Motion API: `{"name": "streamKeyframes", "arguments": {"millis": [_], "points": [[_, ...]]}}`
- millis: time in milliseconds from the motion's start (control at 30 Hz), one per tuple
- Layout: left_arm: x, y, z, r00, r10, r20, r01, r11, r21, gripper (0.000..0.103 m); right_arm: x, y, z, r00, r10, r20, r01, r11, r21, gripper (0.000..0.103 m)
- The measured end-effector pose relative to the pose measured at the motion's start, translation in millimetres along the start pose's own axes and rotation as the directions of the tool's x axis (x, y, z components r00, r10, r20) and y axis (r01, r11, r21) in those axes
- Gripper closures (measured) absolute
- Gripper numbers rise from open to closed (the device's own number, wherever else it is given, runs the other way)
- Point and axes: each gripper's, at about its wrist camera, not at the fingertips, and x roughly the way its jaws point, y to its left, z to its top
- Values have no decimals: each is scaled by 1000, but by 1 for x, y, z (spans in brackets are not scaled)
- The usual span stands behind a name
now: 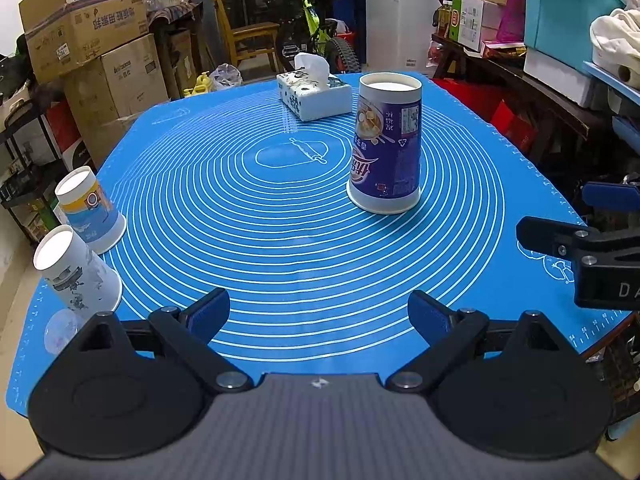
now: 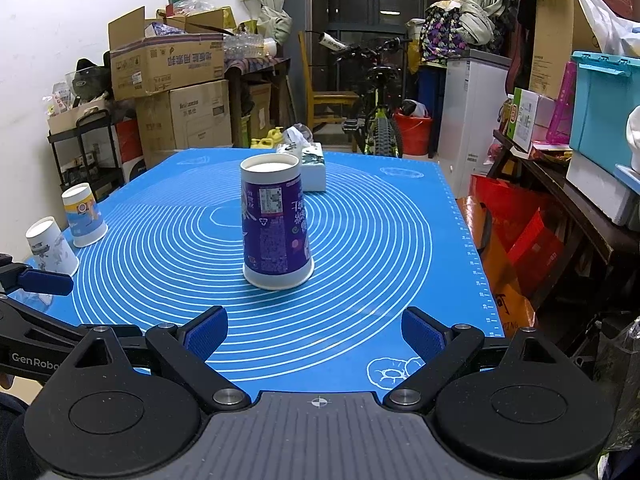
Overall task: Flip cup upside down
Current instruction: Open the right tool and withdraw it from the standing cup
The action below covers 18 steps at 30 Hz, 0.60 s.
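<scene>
Three paper cups counted on the blue mat (image 1: 280, 248) covering the table, plus one tissue box (image 1: 314, 94).

Purple cup (image 1: 385, 148): one, standing inverted, wide rim down on the mat, white base up. Located right of the mat's printed centre oval in the left wrist view; in the right wrist view (image 2: 276, 224) directly ahead, between the fingers' lines of sight, just on the near side of the tissue box (image 2: 314, 166).

Yellow-banded cup (image 1: 90, 210): one, inverted, well left of the purple cup, at the mat's left edge. Grey-printed white cup (image 1: 76, 276): one, inverted, just beside the yellow-banded cup on its near side. Both also visible in the right wrist view (image 2: 84, 216) (image 2: 52, 246).

Left gripper (image 1: 318, 312): spread wide, holding nothing, hovering over the near mat edge, well apart from the purple cup. Blue pads (image 1: 208, 312) free of contact.

Right gripper (image 2: 314, 334): spread wide, holding nothing, likewise on the near side of the purple cup and clear of it. Seen from the left wrist camera (image 1: 568, 216) to the right of the purple cup, at the mat's right edge.
</scene>
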Motion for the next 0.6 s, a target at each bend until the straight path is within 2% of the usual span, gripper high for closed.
{"name": "streamKeyframes", "arguments": {"millis": [600], "points": [[4,0,1,1000,5,-15,-5,1000,-5,8,1,1,1,1000,-1,-5,1,1000,-3,9]]}}
